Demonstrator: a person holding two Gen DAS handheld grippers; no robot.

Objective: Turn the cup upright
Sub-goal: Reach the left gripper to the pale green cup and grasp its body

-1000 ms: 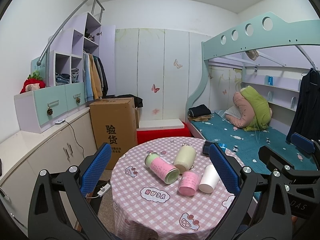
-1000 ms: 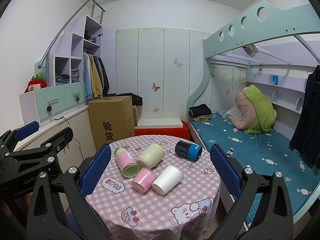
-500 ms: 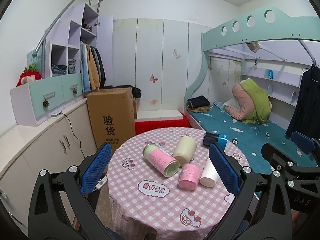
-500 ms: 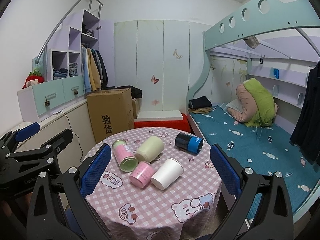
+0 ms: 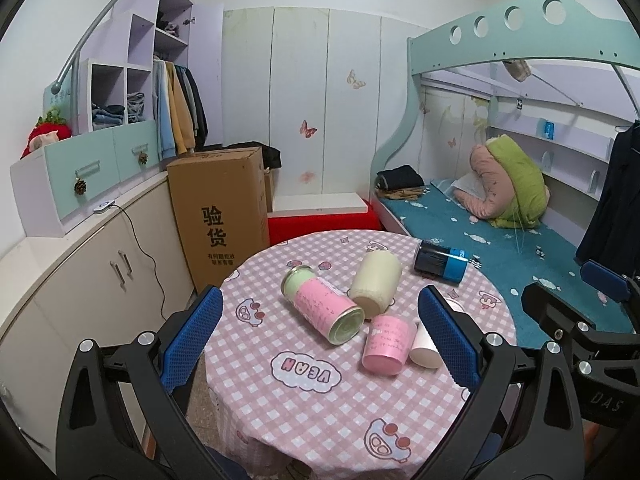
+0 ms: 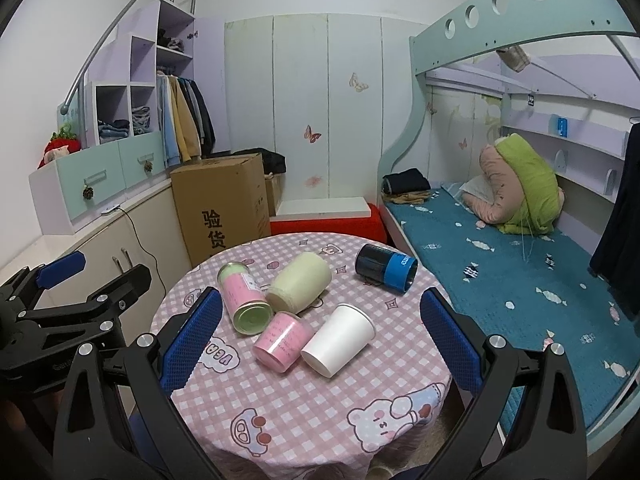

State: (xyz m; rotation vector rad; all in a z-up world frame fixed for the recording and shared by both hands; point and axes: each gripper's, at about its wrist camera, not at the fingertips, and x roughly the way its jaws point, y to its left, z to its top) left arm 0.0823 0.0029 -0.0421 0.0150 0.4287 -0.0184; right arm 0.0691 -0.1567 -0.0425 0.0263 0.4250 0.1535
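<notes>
Pink-and-white checked cloth covers the round tabletop (image 6: 304, 420) below both cameras, and over the last second it has grown larger in each view: both tools have come closer and lower toward the cluster of tipped containers, with nothing on the cloth shifted. The right hand-held gripper (image 6: 320, 336) has its blue-padded jaws spread wide and empty, and directly between them, nearest of all, lies the white paper cup (image 6: 339, 339) on its side, open mouth toward the far right, base toward the camera. Touching its left flank is the short pink plastic cup (image 6: 283, 341), also on its side. The left hand-held gripper (image 5: 318, 338) is likewise wide apart and holding nothing; in its view the white cup is half hidden behind its right pad. Just beyond lie the tall pink-labelled jar with a green end (image 6: 243, 300) and the pale cream cylinder (image 6: 299, 282), leaning against each other, and farther right, apart from the group, the dark cup with a blue band (image 6: 386, 267). Judging from this, the approach is nearly done and the right tool is lined up on the white cup; grasping and righting are not yet begun.
</notes>
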